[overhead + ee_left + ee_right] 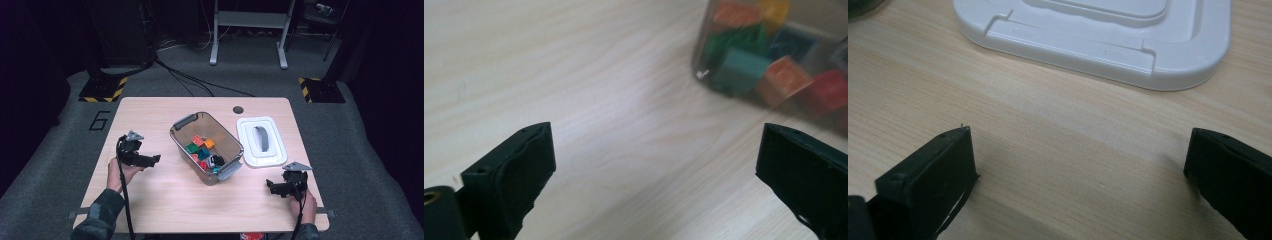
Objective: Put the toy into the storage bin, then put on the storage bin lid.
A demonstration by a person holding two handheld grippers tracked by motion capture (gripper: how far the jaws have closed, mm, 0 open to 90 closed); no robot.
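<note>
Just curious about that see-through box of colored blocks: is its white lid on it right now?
No, the white lid lies flat on the table beside the open box.

- Your grippers' jaws were black.
- Your table was pale woodgrain.
- Your bin was smoky clear, with grey handles.
- Its blocks were orange, green, teal, red, yellow.
- Your lid was white.

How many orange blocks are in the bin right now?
2 that I can tell: one orange block toward the bin's far end, another just right of it. More may be hidden beneath the other blocks.
</note>
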